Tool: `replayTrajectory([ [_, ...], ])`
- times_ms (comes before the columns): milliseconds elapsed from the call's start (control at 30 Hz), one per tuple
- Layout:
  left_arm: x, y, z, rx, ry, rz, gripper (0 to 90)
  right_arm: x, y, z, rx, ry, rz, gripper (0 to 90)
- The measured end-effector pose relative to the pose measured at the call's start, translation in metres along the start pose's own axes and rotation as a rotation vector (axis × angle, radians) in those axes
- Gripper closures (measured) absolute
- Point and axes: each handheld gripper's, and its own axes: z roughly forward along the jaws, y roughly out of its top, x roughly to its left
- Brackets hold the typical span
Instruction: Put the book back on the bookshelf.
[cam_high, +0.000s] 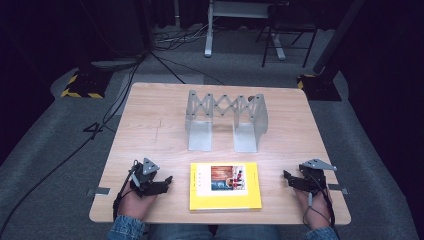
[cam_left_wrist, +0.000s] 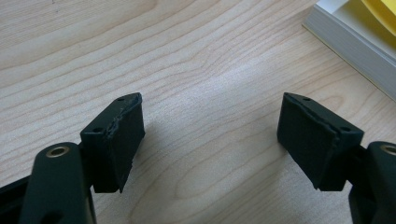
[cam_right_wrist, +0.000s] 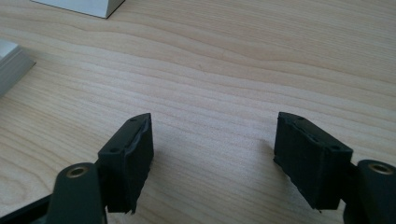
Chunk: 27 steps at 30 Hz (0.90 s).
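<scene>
A yellow book (cam_high: 225, 186) with a picture on its cover lies flat near the table's front edge, between the two hands. Behind it stands a grey metal folding book rack (cam_high: 225, 119) with a scissor-link back. My left gripper (cam_high: 169, 181) rests on the table just left of the book, open, nothing between its jaws (cam_left_wrist: 210, 140). The book's page edge (cam_left_wrist: 355, 42) lies at the upper right of the left gripper view. My right gripper (cam_high: 286, 177) rests right of the book, also open and empty (cam_right_wrist: 212, 156), with the book's corner (cam_right_wrist: 11, 65) at the far left.
The wooden table (cam_high: 150, 125) has bare surface on both sides of the rack. The rack's foot (cam_right_wrist: 84, 7) lies at the top left of the right gripper view. Cables (cam_high: 100, 130) trail over the grey floor to the left, and stands and table legs are beyond.
</scene>
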Motion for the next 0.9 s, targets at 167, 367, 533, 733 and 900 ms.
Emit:
replayTrajectory([
  [167,-0.001,-0.001,-0.001,0.0,-0.003,0.008,23.9,0.0,0.0,0.0,0.0,0.0,0.0,28.6],
  [367,0.0,0.0,-0.003,0.001,-0.004,0.001,26.4,0.0,0.0,0.0,0.0,0.0,0.0,28.6],
  [533,-0.003,0.007,-0.015,-0.049,-0.101,-0.076,26.1,0.0,0.0,0.0,0.0,-0.001,0.001,28.6],
  [733,-0.026,0.023,-0.018,-0.042,-0.209,-0.08,26.2,0.001,0.0,0.0,0.0,-0.005,0.006,28.6],
  [900,-0.044,0.031,-0.012,-0.013,-0.268,-0.073,26.1,0.001,0.0,0.0,-0.001,-0.005,0.005,28.7],
])
